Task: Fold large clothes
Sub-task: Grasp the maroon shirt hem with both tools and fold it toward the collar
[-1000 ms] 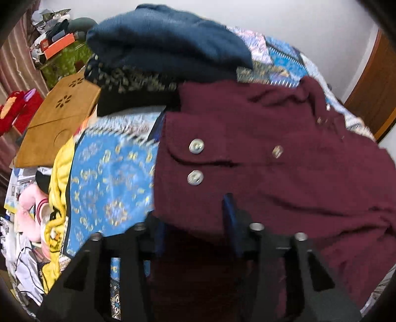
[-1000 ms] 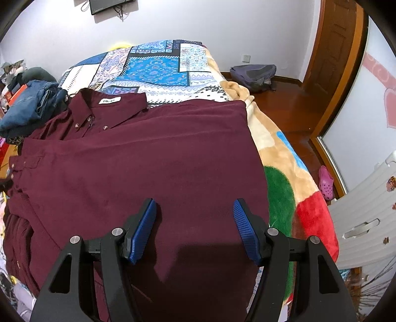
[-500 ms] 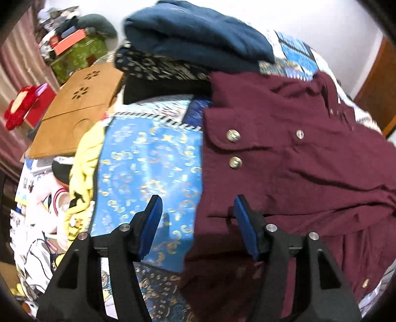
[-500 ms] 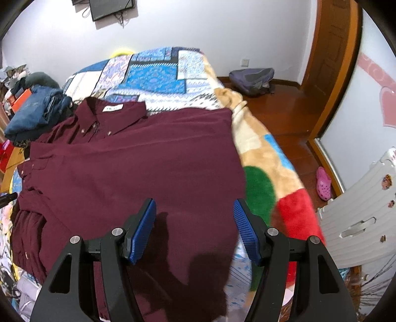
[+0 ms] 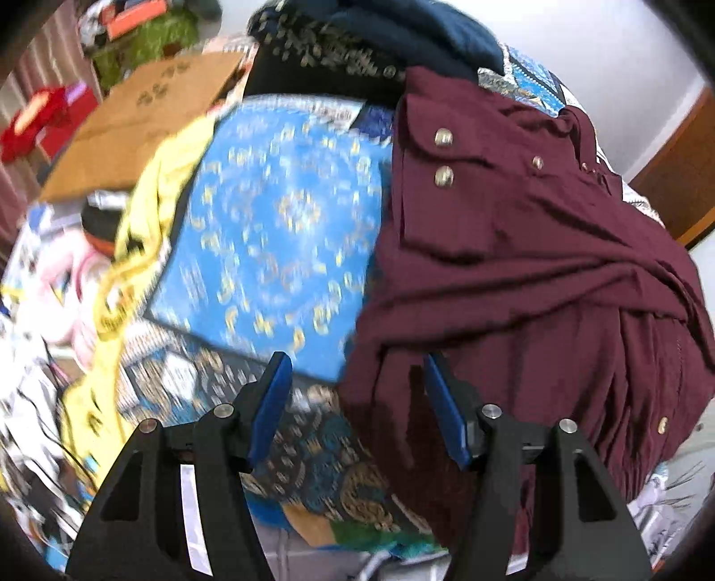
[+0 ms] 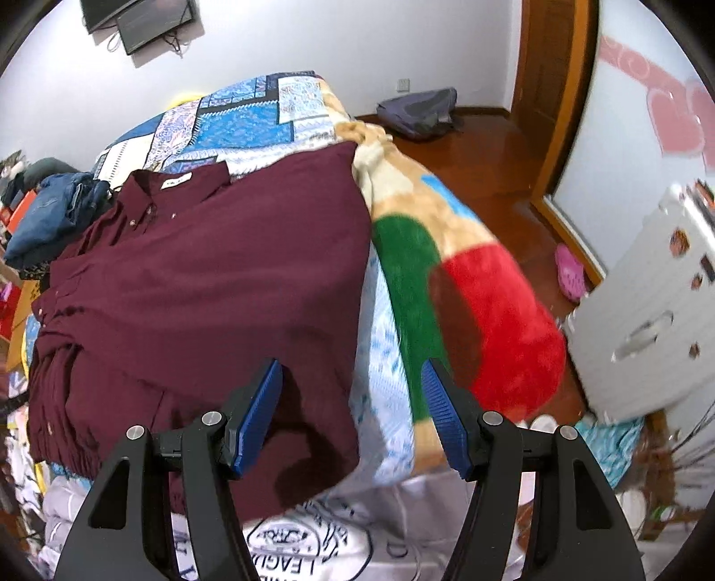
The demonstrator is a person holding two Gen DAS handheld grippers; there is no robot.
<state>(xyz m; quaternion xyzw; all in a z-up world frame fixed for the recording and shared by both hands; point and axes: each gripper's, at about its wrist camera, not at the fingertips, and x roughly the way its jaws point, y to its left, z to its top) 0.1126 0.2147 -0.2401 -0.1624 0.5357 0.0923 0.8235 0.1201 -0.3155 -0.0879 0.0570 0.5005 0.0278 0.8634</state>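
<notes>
A large maroon button shirt (image 6: pixel 214 286) lies spread on the bed, collar at the far end, its left side folded in with bunched sleeve folds (image 5: pixel 536 277). My left gripper (image 5: pixel 353 402) is open and empty, just above the shirt's left edge near the hem. My right gripper (image 6: pixel 353 411) is open and empty, above the shirt's lower right corner where it hangs over the bed's front edge.
A blue patchwork quilt (image 5: pixel 277 223) covers the bed. Folded dark clothes (image 5: pixel 380 35) are stacked at the far left. A cardboard box (image 5: pixel 134 120) and clutter lie left of the bed. A green, red and beige blanket (image 6: pixel 482 286) lies right of the shirt. A white drawer unit (image 6: pixel 648 313) stands at right.
My left gripper opened, let go of the shirt's edge and drew back to the left. My right gripper stayed open and pulled back towards the bed's front right.
</notes>
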